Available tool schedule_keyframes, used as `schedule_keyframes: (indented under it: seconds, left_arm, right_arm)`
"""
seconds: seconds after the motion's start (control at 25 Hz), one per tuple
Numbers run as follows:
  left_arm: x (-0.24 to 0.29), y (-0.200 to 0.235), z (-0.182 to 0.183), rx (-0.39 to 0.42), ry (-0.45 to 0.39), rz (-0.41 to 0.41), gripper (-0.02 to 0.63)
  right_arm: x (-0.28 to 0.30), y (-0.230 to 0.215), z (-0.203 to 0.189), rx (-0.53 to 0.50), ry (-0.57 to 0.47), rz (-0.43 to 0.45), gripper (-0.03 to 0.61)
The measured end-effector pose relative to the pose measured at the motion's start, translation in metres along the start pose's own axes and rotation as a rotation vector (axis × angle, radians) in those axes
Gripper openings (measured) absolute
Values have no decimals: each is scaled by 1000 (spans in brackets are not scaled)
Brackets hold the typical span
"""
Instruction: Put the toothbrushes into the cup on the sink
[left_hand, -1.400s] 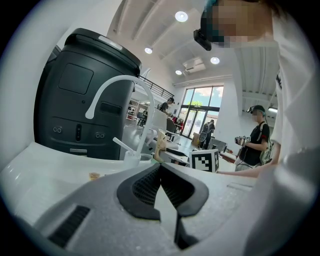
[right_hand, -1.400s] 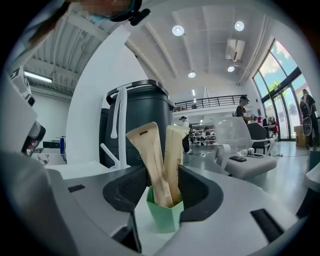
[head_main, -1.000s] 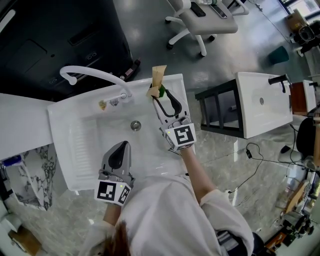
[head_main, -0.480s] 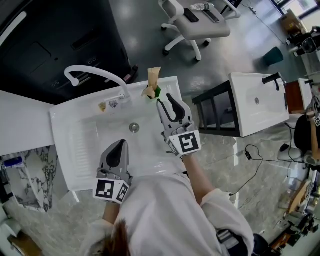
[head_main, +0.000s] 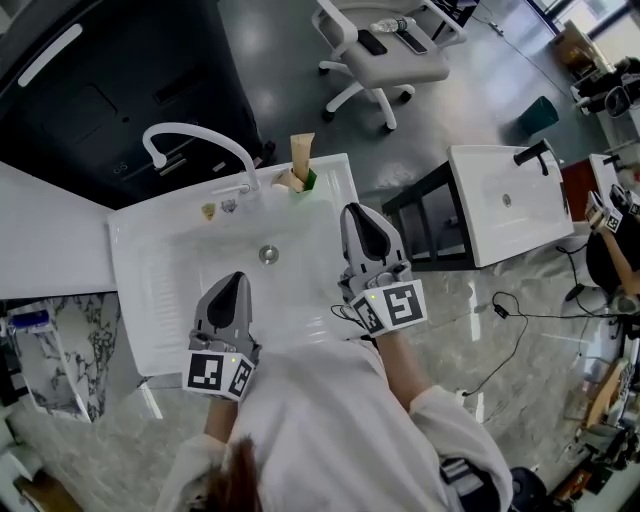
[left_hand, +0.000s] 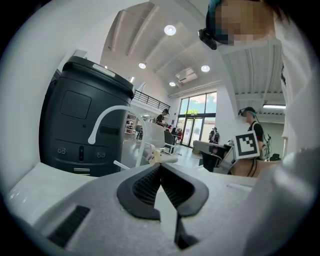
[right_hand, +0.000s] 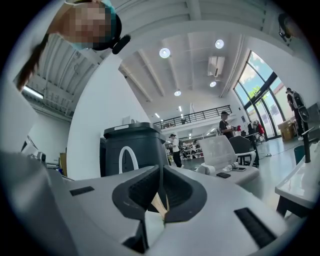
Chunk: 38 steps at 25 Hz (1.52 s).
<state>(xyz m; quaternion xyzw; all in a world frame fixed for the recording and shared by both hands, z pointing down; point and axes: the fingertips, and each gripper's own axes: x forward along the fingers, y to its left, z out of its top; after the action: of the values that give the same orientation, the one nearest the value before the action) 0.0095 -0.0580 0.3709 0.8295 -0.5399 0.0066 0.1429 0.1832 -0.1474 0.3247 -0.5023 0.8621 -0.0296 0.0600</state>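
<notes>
Since toothbrushes (head_main: 301, 152) stand in cup (head_main: 293, 181) at sink (head_main: 150, 270) back right corner, task looks done. Right gripper (head_main: 363, 214) hovers over sink right edge, jaws closing on nothing, likely no grasp needed. Left gripper (head_main: 231, 283) over sink front, jaws together, empty.

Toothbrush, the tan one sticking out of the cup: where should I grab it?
Pinch the tan toothbrush near its free top end, coming down from above. It stands up out of the cup at the sink's back corner, so only its upper part is clear; its lower end is hidden inside.
</notes>
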Motion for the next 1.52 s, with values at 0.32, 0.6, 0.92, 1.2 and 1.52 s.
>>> schedule_keyframes:
  seconds: [0.32, 0.6, 0.92, 1.2, 1.52]
  left_arm:
    - [-21, -6, 23, 37, -52, -5, 13]
    - [-42, -10, 35, 68, -76, -2, 12]
    - [-57, -14, 34, 84, -69, -23, 13]
    - [-67, -15, 26, 92, -52, -41, 13]
    - [-78, -11, 16, 72, -32, -28, 12]
  right_arm:
    - [-51, 1, 54, 76, -4, -8, 12]
    - [-103, 8, 62, 88, 37, -15, 12]
    - [-144, 27, 34, 125, 122, -36, 12]
    - [-160, 48, 7, 93, 184, -29, 12]
    - [-157, 72, -14, 109, 225, 1, 12]
